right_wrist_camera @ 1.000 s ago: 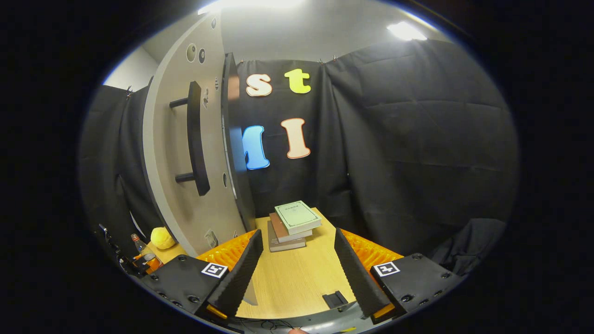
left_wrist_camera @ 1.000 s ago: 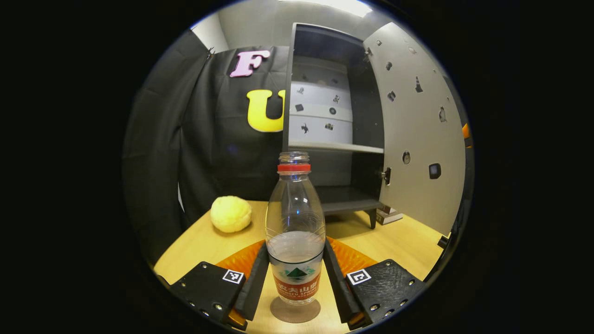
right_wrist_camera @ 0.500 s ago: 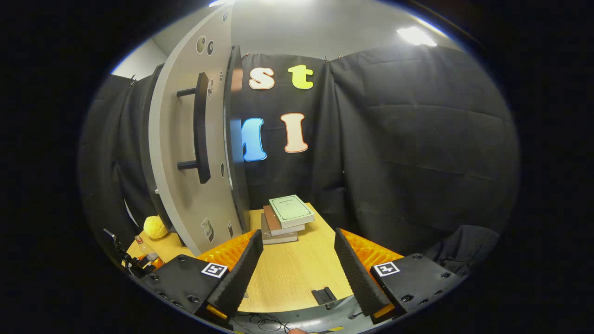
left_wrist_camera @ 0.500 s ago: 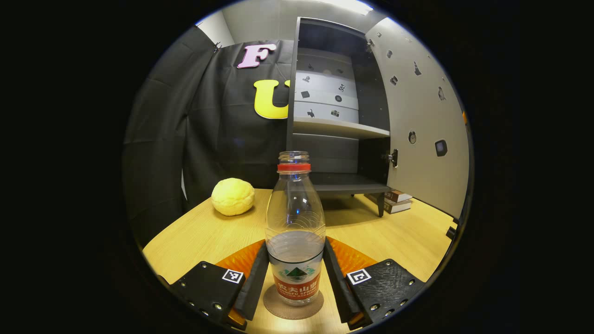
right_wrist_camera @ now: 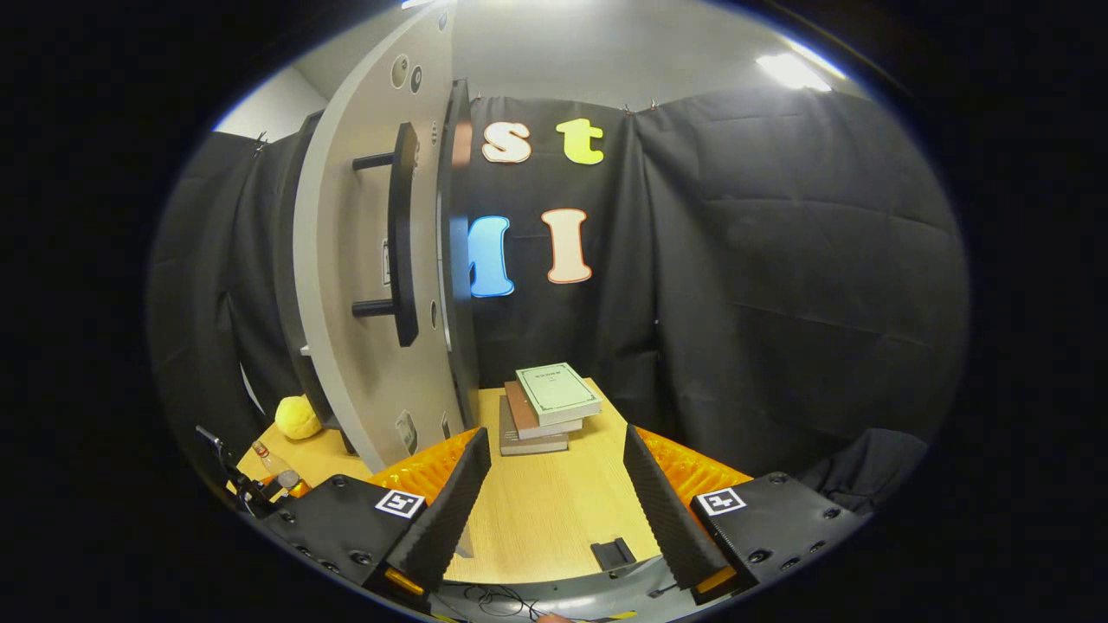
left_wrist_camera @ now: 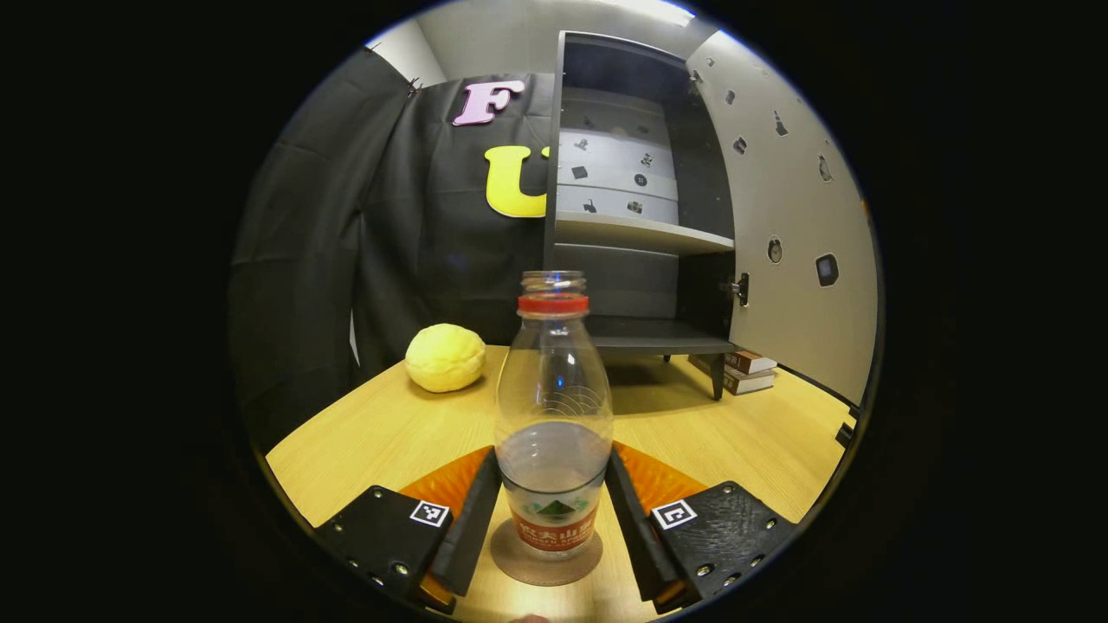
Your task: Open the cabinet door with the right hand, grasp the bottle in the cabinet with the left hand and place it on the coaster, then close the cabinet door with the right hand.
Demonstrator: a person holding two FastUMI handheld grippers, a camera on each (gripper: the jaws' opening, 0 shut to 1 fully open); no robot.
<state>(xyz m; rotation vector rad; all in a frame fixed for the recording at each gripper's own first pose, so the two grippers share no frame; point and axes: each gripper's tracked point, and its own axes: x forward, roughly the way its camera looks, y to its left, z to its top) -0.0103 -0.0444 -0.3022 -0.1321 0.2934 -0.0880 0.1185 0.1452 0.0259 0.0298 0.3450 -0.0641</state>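
Left gripper view, left to right: yellow ball (left_wrist_camera: 445, 357) on the table (left_wrist_camera: 372, 441) at 10 o'clock from the bottle, well apart from it. Bottle (left_wrist_camera: 554, 424) dead centre, upright, capless with a red neck ring, part-filled with clear liquid. It stands on the round brown coaster (left_wrist_camera: 546, 561), base inside the coaster's rim. Left gripper (left_wrist_camera: 552, 528) sits at 6 o'clock with one finger on each side of the bottle's lower body; fingers (left_wrist_camera: 473, 519) look flush against the label band on both sides, so closed around the bottle, narrow gap. Cannot confirm how much pressure.

Cabinet (left_wrist_camera: 636, 234) at 1 o'clock behind the bottle, dark shell, shelf inside, raised on short legs. Cabinet door (left_wrist_camera: 792, 225) swung wide open at 2 o'clock, inner face toward the camera. Stack of books (left_wrist_camera: 743, 370) on the table below the door's lower edge, at 3 o'clock from the bottle.

Right gripper view, left to right: the bottle and ball appear small at 8 o'clock, near the table's far left. The door is edge-on at 10–11 o'clock, dark bar handle (right_wrist_camera: 402, 247) facing the camera. Books at 12 o'clock, just beyond the fingertips. Right gripper (right_wrist_camera: 554, 506) at 6 o'clock, jaws spread wide, nothing between them, well clear of the handle.
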